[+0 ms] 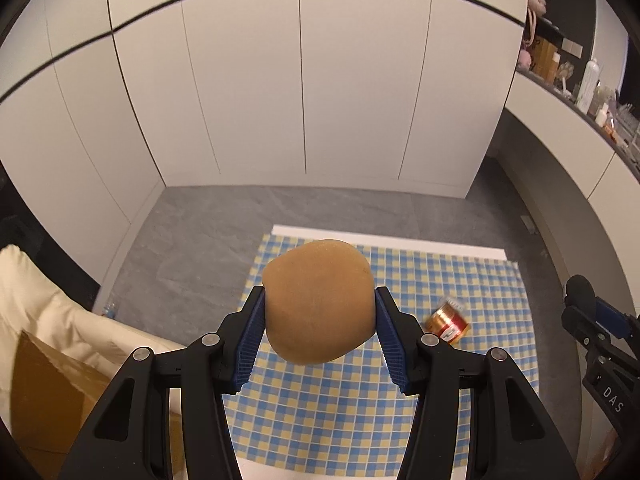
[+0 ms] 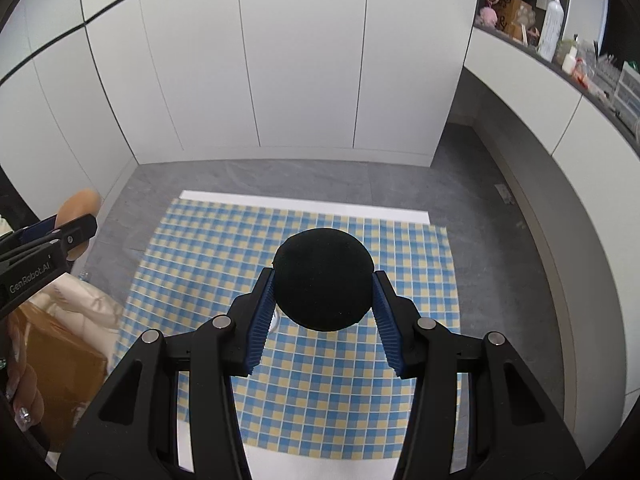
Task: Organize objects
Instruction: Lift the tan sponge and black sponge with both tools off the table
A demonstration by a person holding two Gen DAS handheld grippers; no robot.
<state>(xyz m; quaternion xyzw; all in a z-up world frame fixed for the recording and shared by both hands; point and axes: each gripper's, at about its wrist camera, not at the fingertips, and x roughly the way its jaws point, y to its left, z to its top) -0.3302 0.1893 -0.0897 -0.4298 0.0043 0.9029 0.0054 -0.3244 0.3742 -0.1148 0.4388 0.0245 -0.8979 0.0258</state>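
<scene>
L gripper [image 1: 320,312]: closed on a tan rounded sponge [image 1: 320,304], blue pads [image 1: 252,344] pressing both flanks. Sponge is held clear above the checked cloth [image 1: 340,412], not touching it.

R gripper [image 2: 324,292]: closed on a black round sponge [image 2: 323,278], pads [image 2: 262,320] against its sides, also held in the air over the same cloth [image 2: 320,400].

Cloth: blue/yellow/white check, spread flat on a grey floor [image 1: 192,240]; a white strip runs along its far edge.

Left wrist view: a small can [image 1: 448,322], gold w/ red label, lies tilted on the cloth, right of the tan sponge and well below it. R gripper's black body shows at the right edge.

Right wrist view: L gripper w/ tan sponge shows at the left edge, beside the cloth's left border. Something pale shows under the black sponge by the left pad; can't tell what.

Bkgd: white cupboard doors [image 1: 300,80], a shelf w/ bottles [image 2: 552,28] upper right, a cardboard box [image 1: 52,400] and cream cushion [image 1: 44,296] at left.
</scene>
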